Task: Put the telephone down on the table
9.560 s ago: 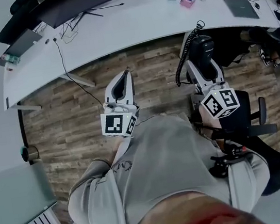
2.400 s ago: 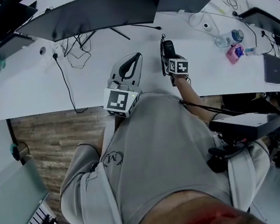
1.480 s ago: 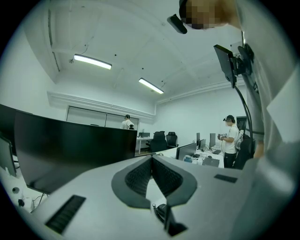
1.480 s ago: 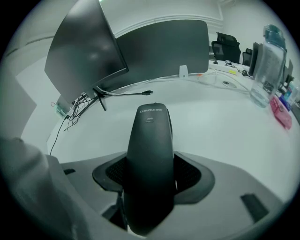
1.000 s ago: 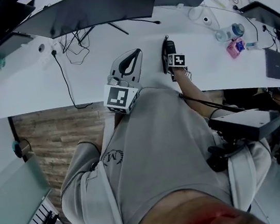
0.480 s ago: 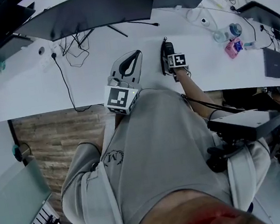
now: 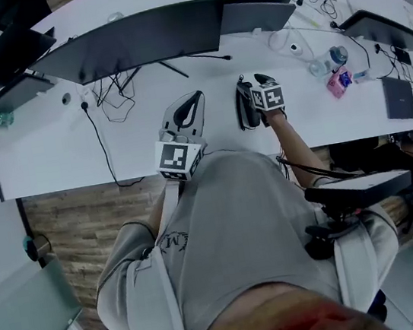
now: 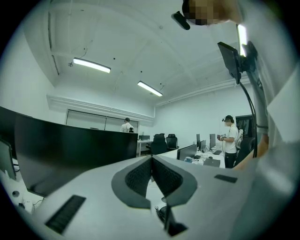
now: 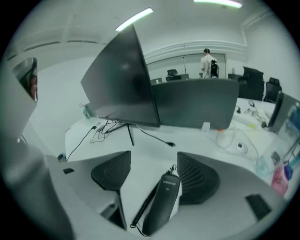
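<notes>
The black telephone handset (image 9: pixel 161 204) lies flat on the white table (image 9: pixel 140 164), its coiled cord (image 9: pixel 142 208) beside it. My right gripper (image 9: pixel 153 155) is open, with the handset on the table between the jaws, close to the right pad. In the head view the handset (image 7: pixel 246 107) rests just left of the right gripper (image 7: pixel 254 84). My left gripper (image 7: pixel 196 96) hovers over the table (image 7: pixel 50 145) to the left, shut with nothing in it; its pads meet at the tip (image 8: pixel 151 158).
A wide dark monitor (image 7: pixel 133 37) stands behind the grippers, with loose cables (image 7: pixel 114 89) under it. A water bottle (image 7: pixel 337 56), a pink item (image 7: pixel 334 83) and a laptop (image 7: pixel 399 97) sit at the right. An office chair (image 7: pixel 356 190) is behind my right arm.
The right jaws have spread and the handset now lies on the table instead of standing in the grip. The left gripper has barely moved.
</notes>
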